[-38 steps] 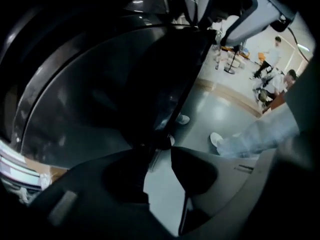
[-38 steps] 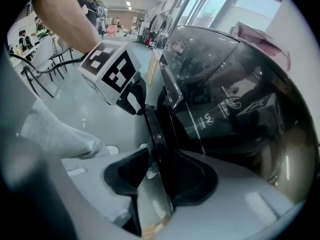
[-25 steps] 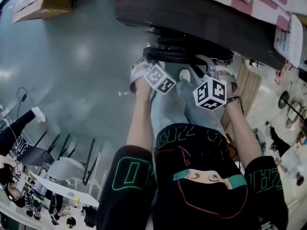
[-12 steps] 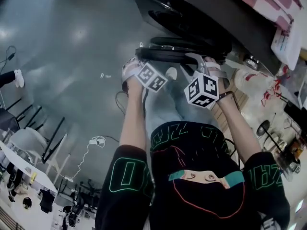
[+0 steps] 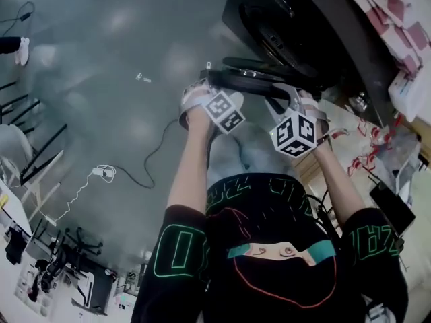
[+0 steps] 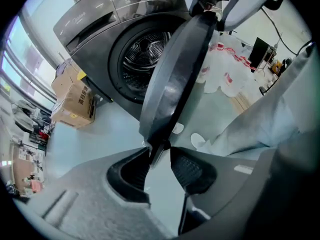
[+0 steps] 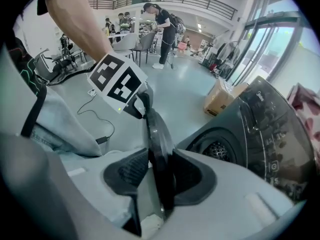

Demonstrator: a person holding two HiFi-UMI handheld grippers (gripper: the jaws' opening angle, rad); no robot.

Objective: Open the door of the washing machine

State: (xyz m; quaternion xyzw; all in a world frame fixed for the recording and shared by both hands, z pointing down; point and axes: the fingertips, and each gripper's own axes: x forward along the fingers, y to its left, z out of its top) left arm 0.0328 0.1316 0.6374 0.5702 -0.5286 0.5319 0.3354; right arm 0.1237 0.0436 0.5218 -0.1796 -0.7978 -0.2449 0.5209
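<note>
The dark washing machine [image 5: 316, 25] stands at the upper right of the head view, and its steel drum [image 6: 145, 59] shows through the open front. The round dark door [image 5: 262, 83] stands swung out from the machine. My left gripper [image 5: 207, 79] is shut on the door's rim [image 6: 175, 79], which sits between its fingertips [image 6: 157, 153]. My right gripper [image 5: 297, 94] is shut on the rim further along. There the door [image 7: 157, 134] runs deep between the two pads. The left gripper's marker cube [image 7: 117, 84] shows beyond the door.
A cardboard box [image 6: 75, 96] stands on the grey floor beside the machine. A cable with a charger [image 5: 108, 172] lies on the floor at the left, near chairs [image 5: 27, 147]. White bags with red print [image 6: 225, 59] lie to the machine's right. A pink checked cloth [image 5: 397, 12] covers its top. People stand far off [image 7: 162, 19].
Both grippers have moved sideways with the door's rim, and the door has swung further from the machine. The drum opening now shows in the head view, which has turned.
</note>
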